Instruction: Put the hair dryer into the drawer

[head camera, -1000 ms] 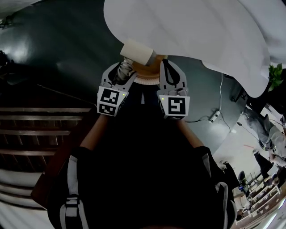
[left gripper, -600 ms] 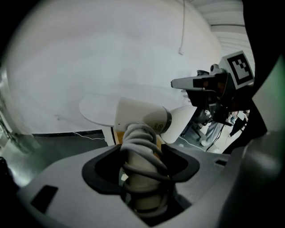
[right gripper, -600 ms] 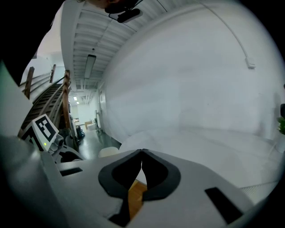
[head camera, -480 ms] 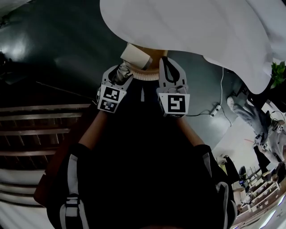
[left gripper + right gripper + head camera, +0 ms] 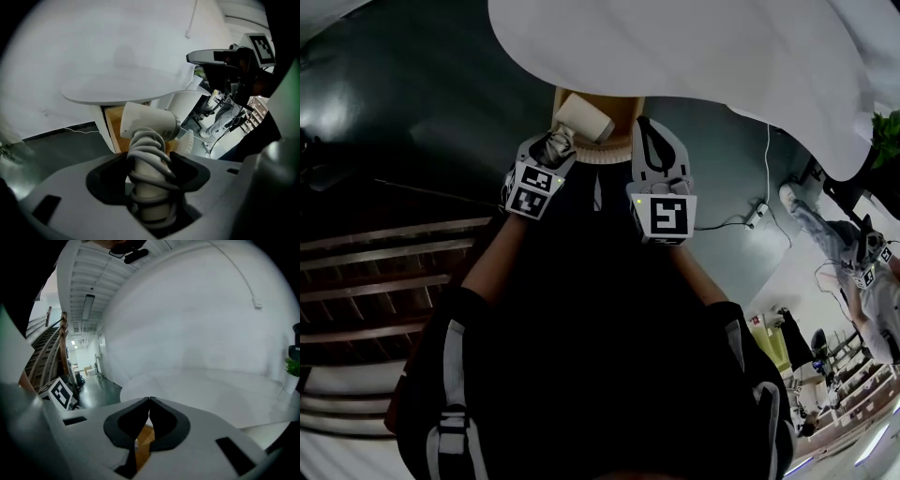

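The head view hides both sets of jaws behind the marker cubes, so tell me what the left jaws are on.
Observer: The left gripper is shut on the dryer's handle, over the cord wound round it.
Operator: Check the right jaws too.
Observer: The right gripper is shut, with its tips touching and nothing between them.
Operator: Describe the drawer from the left gripper view.
Observer: The drawer's wooden inside shows just past the dryer, under the white tabletop.
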### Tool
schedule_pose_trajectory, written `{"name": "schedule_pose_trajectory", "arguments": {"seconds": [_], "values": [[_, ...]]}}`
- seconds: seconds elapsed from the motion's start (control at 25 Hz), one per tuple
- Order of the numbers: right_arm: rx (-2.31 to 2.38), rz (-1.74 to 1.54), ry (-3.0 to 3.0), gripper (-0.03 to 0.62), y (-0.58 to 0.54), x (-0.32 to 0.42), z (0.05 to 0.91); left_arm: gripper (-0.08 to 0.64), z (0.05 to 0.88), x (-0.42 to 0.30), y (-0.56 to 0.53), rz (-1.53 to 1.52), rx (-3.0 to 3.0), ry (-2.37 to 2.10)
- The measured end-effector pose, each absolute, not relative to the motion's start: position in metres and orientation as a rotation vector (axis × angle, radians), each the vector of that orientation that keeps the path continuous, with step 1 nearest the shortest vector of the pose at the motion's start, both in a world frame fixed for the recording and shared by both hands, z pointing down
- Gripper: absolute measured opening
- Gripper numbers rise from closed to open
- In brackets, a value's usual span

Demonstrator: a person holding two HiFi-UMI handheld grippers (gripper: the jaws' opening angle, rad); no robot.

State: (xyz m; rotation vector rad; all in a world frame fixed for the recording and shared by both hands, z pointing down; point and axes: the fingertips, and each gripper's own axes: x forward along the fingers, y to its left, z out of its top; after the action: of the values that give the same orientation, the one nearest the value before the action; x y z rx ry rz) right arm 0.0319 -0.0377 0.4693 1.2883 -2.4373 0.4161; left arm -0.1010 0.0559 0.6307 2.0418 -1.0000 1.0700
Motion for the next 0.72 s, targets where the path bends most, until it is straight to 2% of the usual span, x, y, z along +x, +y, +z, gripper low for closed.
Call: {"name": "schedule_pose_trajectory", "arguments": {"seconds": [0.72], "values": [[1.341,0.497,-2.361,0.023,-0.026,0.033,0.487,0.279,0.674,-0.098,0.044,1.318,1.903,-0.705]]}}
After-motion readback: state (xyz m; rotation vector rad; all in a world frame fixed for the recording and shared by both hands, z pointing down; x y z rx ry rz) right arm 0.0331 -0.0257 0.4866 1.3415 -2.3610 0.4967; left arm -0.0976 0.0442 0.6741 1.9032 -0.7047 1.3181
